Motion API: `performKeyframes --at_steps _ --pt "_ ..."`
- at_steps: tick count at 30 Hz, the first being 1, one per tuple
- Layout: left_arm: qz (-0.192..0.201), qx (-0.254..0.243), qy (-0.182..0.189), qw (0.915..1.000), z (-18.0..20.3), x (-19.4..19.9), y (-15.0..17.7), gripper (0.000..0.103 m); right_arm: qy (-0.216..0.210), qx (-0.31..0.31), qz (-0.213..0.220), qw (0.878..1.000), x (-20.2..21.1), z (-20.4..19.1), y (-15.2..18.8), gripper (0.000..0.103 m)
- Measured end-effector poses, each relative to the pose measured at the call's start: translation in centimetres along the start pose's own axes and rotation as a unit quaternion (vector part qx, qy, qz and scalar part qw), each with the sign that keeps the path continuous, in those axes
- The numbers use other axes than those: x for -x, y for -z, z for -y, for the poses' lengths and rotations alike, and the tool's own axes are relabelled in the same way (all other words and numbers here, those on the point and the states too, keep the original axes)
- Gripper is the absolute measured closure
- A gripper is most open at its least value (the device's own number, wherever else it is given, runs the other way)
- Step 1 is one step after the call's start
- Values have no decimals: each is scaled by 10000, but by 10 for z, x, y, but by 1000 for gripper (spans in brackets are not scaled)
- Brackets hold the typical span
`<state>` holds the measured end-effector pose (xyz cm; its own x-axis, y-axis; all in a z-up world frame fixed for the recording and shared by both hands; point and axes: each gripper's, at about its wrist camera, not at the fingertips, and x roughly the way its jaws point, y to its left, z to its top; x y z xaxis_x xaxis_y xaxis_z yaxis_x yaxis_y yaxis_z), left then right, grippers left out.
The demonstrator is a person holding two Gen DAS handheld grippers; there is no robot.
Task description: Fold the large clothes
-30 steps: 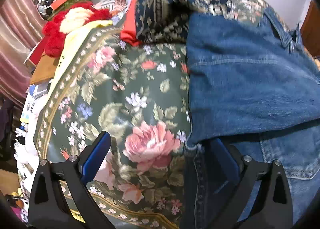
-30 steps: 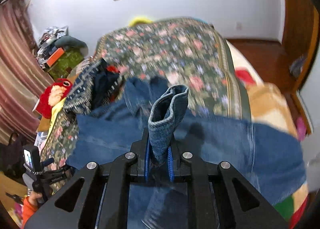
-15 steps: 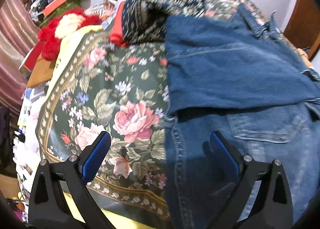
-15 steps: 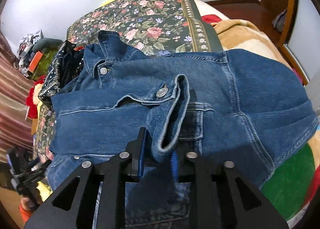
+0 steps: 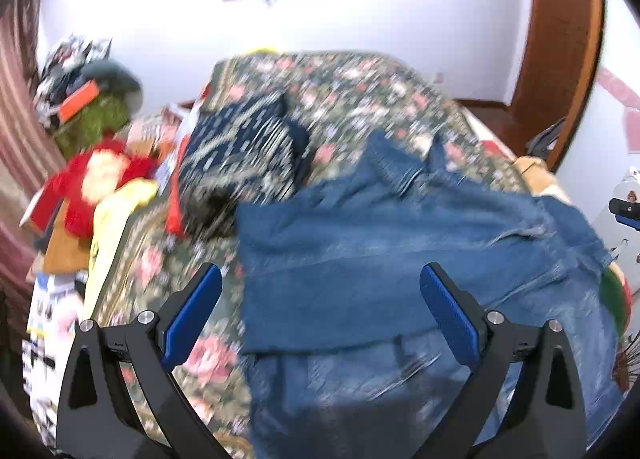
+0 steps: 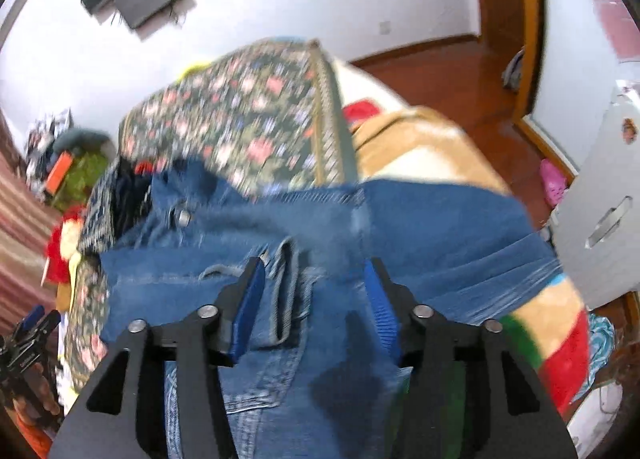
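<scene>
A blue denim jacket (image 5: pixel 400 251) lies spread on the floral bedspread (image 5: pixel 320 91), partly folded over itself. My left gripper (image 5: pixel 320 307) hovers above its near-left edge, open wide, with nothing between its pads. In the right wrist view the jacket (image 6: pixel 420 227) fills the middle. My right gripper (image 6: pixel 316 299) is opening over it. A raised denim cuff fold (image 6: pixel 286 291) stands loose between the pads and neither pad presses on it. The left gripper (image 6: pixel 32 335), held in a hand, shows at the lower left of that view.
A heap of dark blue patterned cloth (image 5: pixel 240 155) lies on the bed beside the jacket's far-left corner. A red plush toy (image 5: pixel 100 179) and clutter crowd the bed's left side. A colourful blanket (image 6: pixel 560 323) covers the right edge, by a white cabinet (image 6: pixel 600 211).
The right gripper's jaws have spread and let go of the denim cuff, which now rests on the jacket. The left gripper has risen and drawn back, still open and empty.
</scene>
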<state>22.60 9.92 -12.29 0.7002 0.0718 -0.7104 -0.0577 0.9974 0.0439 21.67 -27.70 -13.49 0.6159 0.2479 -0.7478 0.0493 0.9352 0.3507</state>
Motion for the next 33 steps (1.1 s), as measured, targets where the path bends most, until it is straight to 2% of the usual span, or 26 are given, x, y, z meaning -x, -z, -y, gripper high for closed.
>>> performKeyframes --at_steps 4,5,8,13,19,25,27,32,33 --pt "222 -128 212 9994 29 2 -20 3 302 -218 299 9989 18 27 -6 37" --pt "243 -169 258 9992 38 0 -24 3 389 -279 352 9982 21 35 -5 36" --pt "222 -243 303 9990 58 -10 -31 3 559 -574 298 9963 19 62 0 36" --pt "-160 -315 489 9982 87 -38 -34 3 627 -1333 -148 9890 -6 111 17 36" --pt "-435 -443 489 9969 103 -58 -25 3 433 -2417 -621 9674 -44 164 41 36" --pt "-674 -434 402 9960 101 -75 -20 3 363 -2795 -431 9585 -62 184 38 36" --pt "-738 -401 374 9958 100 -79 -18 3 464 -2869 -360 9561 -68 188 34 42" --pt "-837 -316 400 9952 96 -83 -14 3 792 -2858 -335 9544 -79 190 25 70" --pt "-844 -310 395 9952 95 -84 -13 3 839 -2852 -318 9543 -78 188 23 72"
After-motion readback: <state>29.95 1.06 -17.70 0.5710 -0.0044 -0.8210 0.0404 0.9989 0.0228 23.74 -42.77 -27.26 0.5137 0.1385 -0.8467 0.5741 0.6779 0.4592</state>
